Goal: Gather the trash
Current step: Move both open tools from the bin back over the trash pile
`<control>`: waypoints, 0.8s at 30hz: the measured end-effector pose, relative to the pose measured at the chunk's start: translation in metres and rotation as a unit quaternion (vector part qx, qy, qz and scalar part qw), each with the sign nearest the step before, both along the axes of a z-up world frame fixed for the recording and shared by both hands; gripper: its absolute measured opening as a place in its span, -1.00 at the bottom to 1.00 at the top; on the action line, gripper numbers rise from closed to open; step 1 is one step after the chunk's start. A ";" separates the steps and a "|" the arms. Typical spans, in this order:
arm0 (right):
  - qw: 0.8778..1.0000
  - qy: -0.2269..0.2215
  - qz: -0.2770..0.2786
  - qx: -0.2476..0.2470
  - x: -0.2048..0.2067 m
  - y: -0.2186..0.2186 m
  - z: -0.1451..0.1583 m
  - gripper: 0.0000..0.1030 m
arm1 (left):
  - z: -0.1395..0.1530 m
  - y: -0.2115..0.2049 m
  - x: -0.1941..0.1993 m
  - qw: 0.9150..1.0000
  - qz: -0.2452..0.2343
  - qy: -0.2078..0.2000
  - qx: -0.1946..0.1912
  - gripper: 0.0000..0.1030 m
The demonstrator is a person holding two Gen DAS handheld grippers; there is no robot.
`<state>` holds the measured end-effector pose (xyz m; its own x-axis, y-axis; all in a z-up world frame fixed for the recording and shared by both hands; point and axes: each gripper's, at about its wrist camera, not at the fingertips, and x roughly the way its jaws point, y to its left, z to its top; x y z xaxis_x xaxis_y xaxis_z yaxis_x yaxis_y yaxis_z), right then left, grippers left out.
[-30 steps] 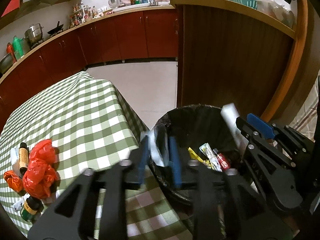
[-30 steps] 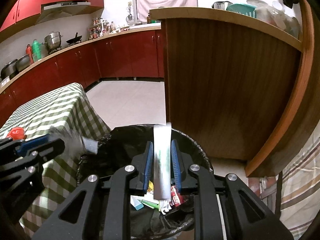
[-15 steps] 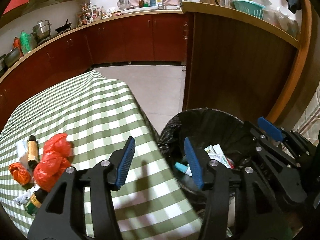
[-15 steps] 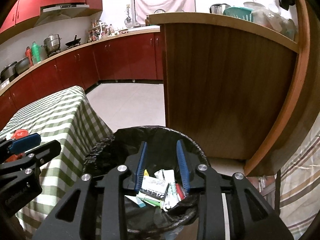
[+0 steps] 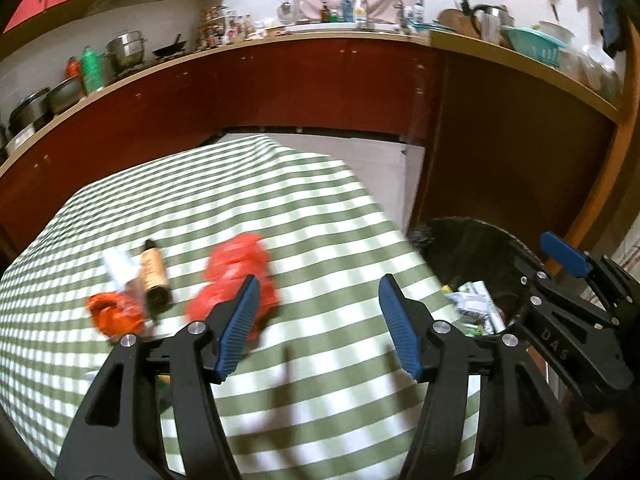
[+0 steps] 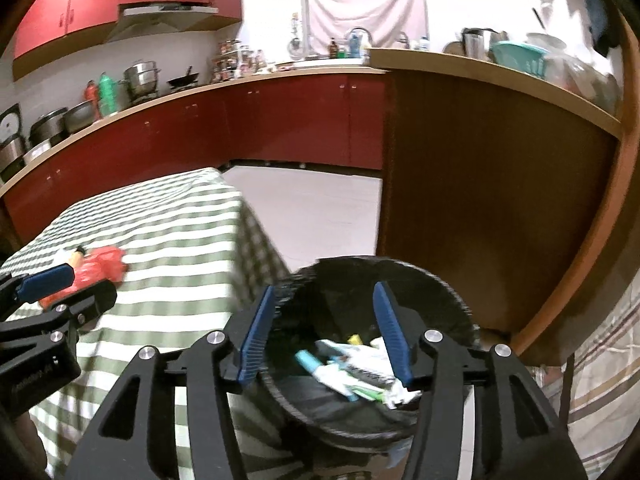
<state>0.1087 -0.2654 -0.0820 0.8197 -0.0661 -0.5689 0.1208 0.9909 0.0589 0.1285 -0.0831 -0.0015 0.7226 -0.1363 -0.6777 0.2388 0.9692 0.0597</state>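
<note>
Two red bags (image 5: 236, 280), one bottle (image 5: 154, 276) (both grippers empty).

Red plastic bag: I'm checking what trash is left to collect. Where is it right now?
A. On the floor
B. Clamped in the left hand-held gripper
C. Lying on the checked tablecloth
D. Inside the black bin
C: the red plastic bag lies on the checked tablecloth, beyond the open, empty left hand-held gripper.

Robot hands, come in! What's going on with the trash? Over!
Left gripper open, empty, over the checked table. Right gripper open, empty, above the bin. Red bag and bottle left on the table. Nothing blocking.
</note>
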 end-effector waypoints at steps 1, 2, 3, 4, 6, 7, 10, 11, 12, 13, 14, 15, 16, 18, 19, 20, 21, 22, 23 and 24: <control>1.000 -0.001 0.007 -0.001 -0.001 0.008 0.002 0.02 | 0.001 0.008 -0.001 1.000 0.007 0.000 0.000 0.21; 1.000 -0.001 0.011 -0.002 -0.001 0.013 0.003 0.03 | 0.002 0.016 -0.003 1.000 0.013 -0.001 0.000 0.22; 1.000 -0.002 0.018 -0.003 -0.002 0.021 0.004 0.04 | 0.003 0.024 -0.006 1.000 0.019 -0.001 0.000 0.23; 1.000 -0.003 0.025 -0.003 -0.002 0.029 0.005 0.05 | 0.004 0.031 -0.007 1.000 0.024 -0.001 0.001 0.23; 0.999 -0.002 0.035 -0.004 -0.003 0.041 0.005 0.06 | 0.004 0.048 -0.010 0.999 0.037 -0.001 0.004 0.23; 0.999 -0.002 0.039 -0.004 -0.003 0.046 0.005 0.07 | 0.004 0.056 -0.012 0.999 0.042 -0.001 0.005 0.23; 0.999 0.000 0.054 -0.004 -0.004 0.064 0.006 0.07 | 0.003 0.083 -0.017 0.998 0.064 0.000 0.008 0.23; 0.998 0.000 0.058 -0.005 -0.004 0.070 0.006 0.07 | 0.002 0.091 -0.018 0.998 0.070 0.002 0.007 0.23; 0.998 0.001 0.063 -0.006 -0.004 0.076 0.006 0.07 | 0.003 0.098 -0.017 0.997 0.077 0.003 0.007 0.23; 0.998 0.001 0.066 -0.006 -0.004 0.081 0.007 0.07 | 0.002 0.106 -0.019 0.997 0.081 0.003 0.007 0.23; 0.998 0.002 0.070 -0.005 -0.004 0.086 0.007 0.07 | 0.002 0.112 -0.021 0.996 0.086 0.003 0.007 0.23; 0.997 0.003 0.073 -0.005 -0.003 0.092 0.007 0.07 | 0.002 0.119 -0.021 0.996 0.091 0.004 0.008 0.24; 0.997 0.005 0.077 -0.004 -0.003 0.096 0.006 0.07 | 0.002 0.127 -0.022 0.995 0.097 0.005 0.009 0.24; 0.996 0.008 0.085 -0.003 -0.003 0.107 0.005 0.07 | 0.001 0.140 -0.024 0.994 0.107 0.005 0.007 0.24; 0.996 0.009 0.089 -0.003 -0.003 0.113 0.005 0.07 | 0.001 0.145 -0.024 0.994 0.109 0.005 0.007 0.24; 0.996 0.009 0.092 -0.004 -0.003 0.116 0.005 0.07 | 0.001 0.150 -0.025 0.994 0.112 0.006 0.006 0.24; 0.995 0.009 0.097 -0.006 -0.004 0.122 0.006 0.07 | 0.000 0.154 -0.026 0.993 0.114 0.007 0.007 0.24; 0.995 0.008 0.100 -0.007 -0.005 0.126 0.005 0.07 | -0.001 0.159 -0.027 0.993 0.116 0.009 0.007 0.24; 0.995 0.009 0.102 -0.008 -0.005 0.129 0.005 0.08 | -0.002 0.163 -0.027 0.993 0.118 0.011 0.006 0.24; 0.994 0.009 0.105 -0.008 -0.005 0.133 0.005 0.09 | -0.003 0.167 -0.028 0.993 0.120 0.013 0.005 0.24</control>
<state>0.1035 -0.1325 -0.0772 0.8056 0.0960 -0.5846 -0.0873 0.9952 0.0431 0.1005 0.0834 -0.0043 0.7160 0.0454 -0.6967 0.0019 0.9978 0.0669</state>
